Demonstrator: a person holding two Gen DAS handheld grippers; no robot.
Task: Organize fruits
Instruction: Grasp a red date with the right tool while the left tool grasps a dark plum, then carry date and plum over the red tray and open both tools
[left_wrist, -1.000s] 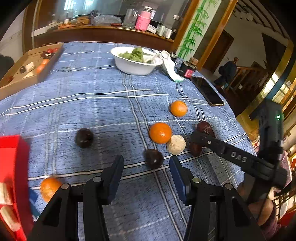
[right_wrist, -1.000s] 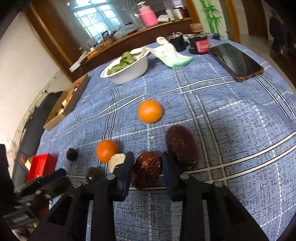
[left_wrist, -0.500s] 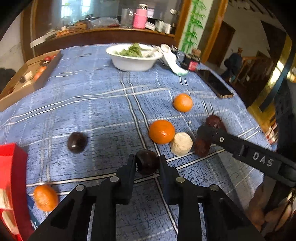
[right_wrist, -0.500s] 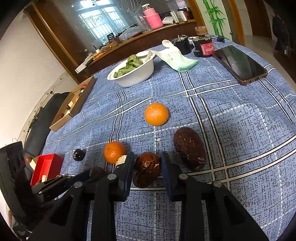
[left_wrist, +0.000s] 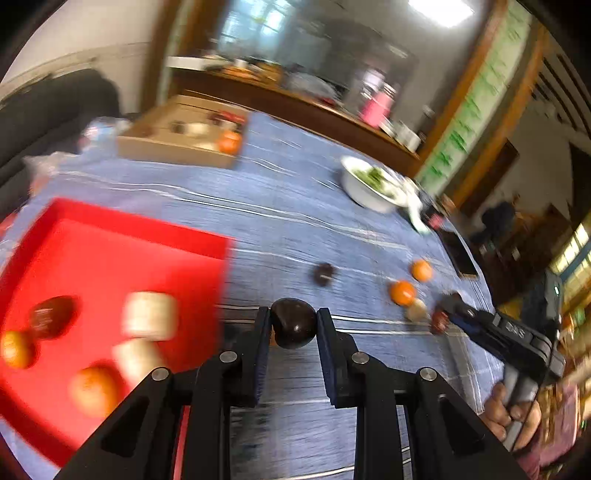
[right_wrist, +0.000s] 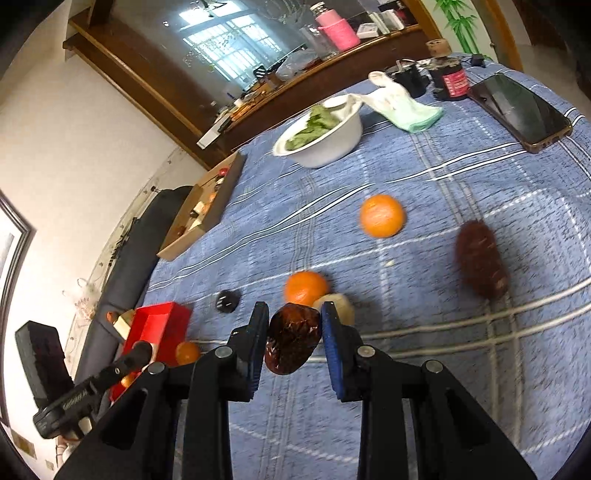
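left wrist view is showing the left gripper (left_wrist: 293, 326) pinching a dark round fruit (left_wrist: 293, 323) between both pads, lifted above the blue checked tablecloth (left_wrist: 295, 229) and just right of the red tray (left_wrist: 110, 258). the tray is already holding about 5 blurred fruits. in my judgement the round fruit is sitting near the fingertips, so a fast swing toward the tray could be rolling it out of the pinch, or a high release could be bouncing it over the rim. right wrist view is showing the right gripper (right_wrist: 294, 332) clamping a glossy brown date-like fruit (right_wrist: 293, 338), which is hanging low between the pads and could be slipping free. farther out, 2 oranges (right_wrist: 382, 215), a pale fruit, a 2nd brown fruit (right_wrist: 480, 264) and a small dark fruit (right_wrist: 227, 301) are lying loose on the cloth, where a low pass could be knocking them rolling.
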